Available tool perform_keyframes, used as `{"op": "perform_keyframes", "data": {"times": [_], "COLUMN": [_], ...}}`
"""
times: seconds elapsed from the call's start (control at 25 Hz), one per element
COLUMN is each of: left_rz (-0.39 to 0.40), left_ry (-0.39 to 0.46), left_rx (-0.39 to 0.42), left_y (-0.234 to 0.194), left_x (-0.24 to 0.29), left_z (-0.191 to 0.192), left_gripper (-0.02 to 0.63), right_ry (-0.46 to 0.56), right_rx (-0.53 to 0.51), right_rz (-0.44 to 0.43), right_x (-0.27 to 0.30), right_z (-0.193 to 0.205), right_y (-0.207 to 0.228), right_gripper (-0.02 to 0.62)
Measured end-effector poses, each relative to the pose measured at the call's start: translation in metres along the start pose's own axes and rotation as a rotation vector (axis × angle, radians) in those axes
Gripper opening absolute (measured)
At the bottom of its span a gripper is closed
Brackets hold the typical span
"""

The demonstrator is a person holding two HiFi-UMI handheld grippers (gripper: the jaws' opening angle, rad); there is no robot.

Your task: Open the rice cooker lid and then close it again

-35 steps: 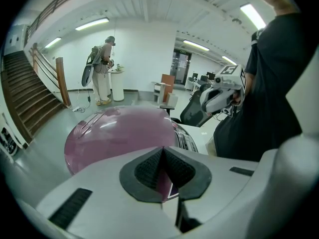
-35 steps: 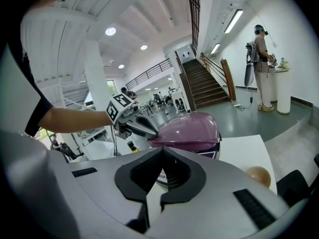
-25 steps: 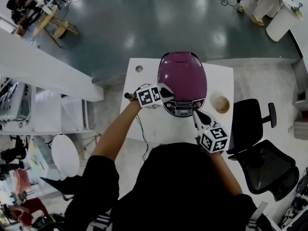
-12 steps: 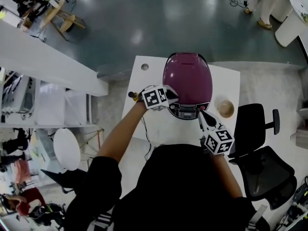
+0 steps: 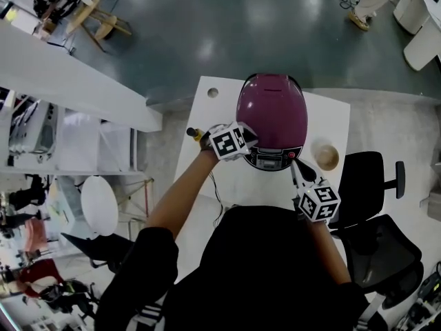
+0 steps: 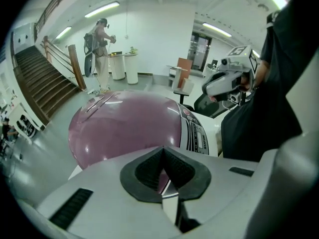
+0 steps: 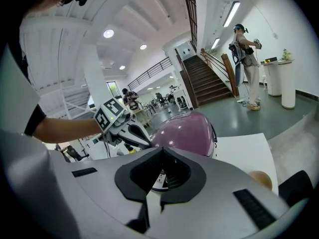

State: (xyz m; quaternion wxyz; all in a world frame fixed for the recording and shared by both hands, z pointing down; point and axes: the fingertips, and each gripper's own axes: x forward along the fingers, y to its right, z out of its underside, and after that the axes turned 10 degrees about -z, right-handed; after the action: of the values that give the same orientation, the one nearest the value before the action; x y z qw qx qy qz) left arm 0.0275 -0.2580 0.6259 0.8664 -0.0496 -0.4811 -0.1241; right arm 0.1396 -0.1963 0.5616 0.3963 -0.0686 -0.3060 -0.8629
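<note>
Lid down, the glossy magenta rice cooker (image 5: 272, 112) sits on a white table (image 5: 227, 178), left gripper (image 5: 249, 141) and right gripper (image 5: 294, 161) clenched empty beside its near corners, with only the head view showing the whole wooden bowl (image 5: 325, 155) at right.

Purple rice cooker (image 5: 272, 112), wht table (image 5: 333, 116)
</note>
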Motion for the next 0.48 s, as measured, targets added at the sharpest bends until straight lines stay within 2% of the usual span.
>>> {"op": "perform_keyframes", "data": {"times": [0.12,0.28,0.48], "left_rz": [0.000,-0.031,-0.142], "left_ry": [-0.042,-0.016,-0.051], "left_rx": [-0.034,-0.092,-0.042], "left_y": [-0.002,-0.002,-0.003], "left_x": [0.001,-0.002,-0.002], "left_z": [-0.001,0.001,0.000], "left_gripper": [0.002,0.002,0.002], "right_ry": [-0.009,-0.002,0.015], "right_rx": [-0.029,-0.031,-0.001], "right_rz": [-0.003,-0.012,-0.020], "right_x": [-0.005,-0.015,-0.029], "right_z": [-0.002,-0.002,0.000], "right_y": [0.003,0.006,0.018], "right_gripper": [0.000,-0.001,0.000]}}
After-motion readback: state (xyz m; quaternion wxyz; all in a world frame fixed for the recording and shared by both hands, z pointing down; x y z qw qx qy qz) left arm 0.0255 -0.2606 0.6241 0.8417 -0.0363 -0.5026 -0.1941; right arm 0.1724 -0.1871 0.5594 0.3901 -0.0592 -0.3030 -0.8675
